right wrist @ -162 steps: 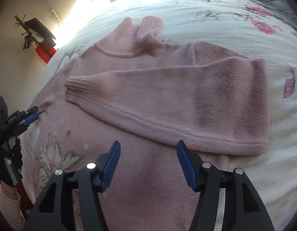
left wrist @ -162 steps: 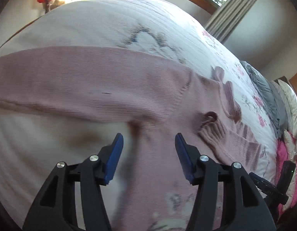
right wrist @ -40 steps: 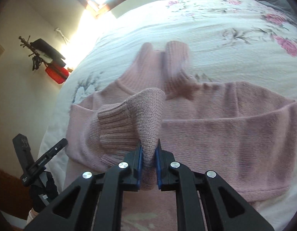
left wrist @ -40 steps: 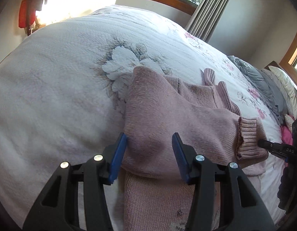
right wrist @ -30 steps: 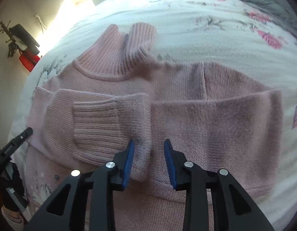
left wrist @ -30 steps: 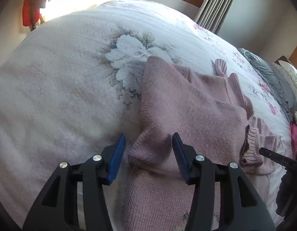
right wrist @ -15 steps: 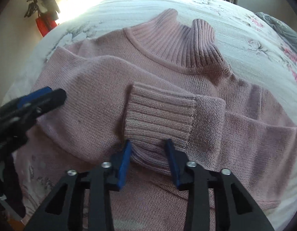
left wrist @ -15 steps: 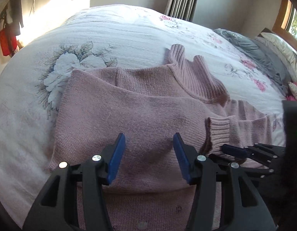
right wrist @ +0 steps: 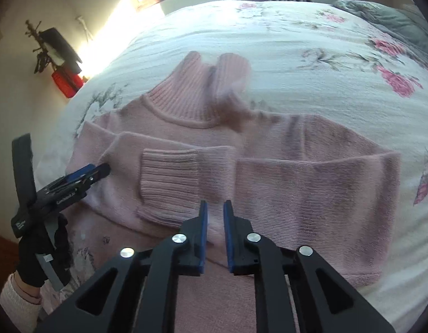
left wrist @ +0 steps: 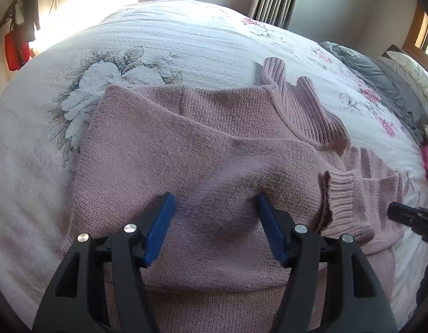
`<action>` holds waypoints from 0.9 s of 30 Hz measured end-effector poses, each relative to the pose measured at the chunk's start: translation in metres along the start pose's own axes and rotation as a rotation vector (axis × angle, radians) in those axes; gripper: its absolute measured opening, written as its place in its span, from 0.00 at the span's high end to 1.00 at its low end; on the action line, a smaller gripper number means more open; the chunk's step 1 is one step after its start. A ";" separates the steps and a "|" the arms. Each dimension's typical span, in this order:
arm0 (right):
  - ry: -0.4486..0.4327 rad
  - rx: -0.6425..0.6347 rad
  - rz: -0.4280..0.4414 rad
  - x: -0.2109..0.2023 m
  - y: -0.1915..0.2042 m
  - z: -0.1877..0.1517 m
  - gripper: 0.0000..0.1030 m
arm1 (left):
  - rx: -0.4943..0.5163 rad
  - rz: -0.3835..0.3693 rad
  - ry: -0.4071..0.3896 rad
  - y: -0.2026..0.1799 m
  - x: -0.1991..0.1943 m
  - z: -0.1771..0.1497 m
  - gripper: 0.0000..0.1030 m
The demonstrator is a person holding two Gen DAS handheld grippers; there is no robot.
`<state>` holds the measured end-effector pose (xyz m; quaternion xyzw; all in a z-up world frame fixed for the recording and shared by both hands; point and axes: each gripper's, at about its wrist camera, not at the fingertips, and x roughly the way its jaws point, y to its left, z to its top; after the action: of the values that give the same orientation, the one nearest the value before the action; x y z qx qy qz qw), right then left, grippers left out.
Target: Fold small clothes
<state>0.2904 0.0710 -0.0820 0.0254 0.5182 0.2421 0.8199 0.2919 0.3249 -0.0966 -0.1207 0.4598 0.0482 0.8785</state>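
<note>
Nearest the left wrist camera, the left gripper [left wrist: 214,208] stands spread wide with nothing between its two blue pads [left wrist: 158,226], both hovering over knit fabric. Nearest the right wrist camera, the right gripper [right wrist: 214,222] has its two fingers drawn close with a narrow gap between them and no cloth caught in that gap. Just ahead of both lies one pink sweater [left wrist: 203,166], spread flat on the bed [left wrist: 186,41] with its two sleeves folded across the chest. One ribbed cuff [right wrist: 169,183] shows, just ahead and to the left of the right gripper's tips, lying on top of the other sleeve. Beyond the sleeves the single ribbed turtleneck collar [right wrist: 203,94] points away from both grippers. A black-gloved hand [right wrist: 39,255] holds the left gripper's handle at the sweater's left edge. Farther off, a grey blanket [left wrist: 380,80] lies to the right, and one red bag [right wrist: 67,82] hangs on the far wall.
</note>
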 end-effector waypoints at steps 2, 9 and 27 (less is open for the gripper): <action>0.023 -0.040 0.049 0.012 0.027 0.003 0.55 | -0.030 -0.007 -0.007 0.002 -0.005 0.003 0.41; 0.136 -0.017 -0.134 0.082 0.068 0.018 0.49 | -0.036 0.015 0.007 0.005 0.006 0.010 0.40; 0.034 0.242 -0.175 -0.018 -0.099 -0.005 0.83 | -0.011 0.042 -0.011 0.004 0.012 0.006 0.40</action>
<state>0.3167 -0.0249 -0.0979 0.0748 0.5576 0.1059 0.8200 0.3030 0.3299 -0.1032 -0.1155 0.4569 0.0697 0.8792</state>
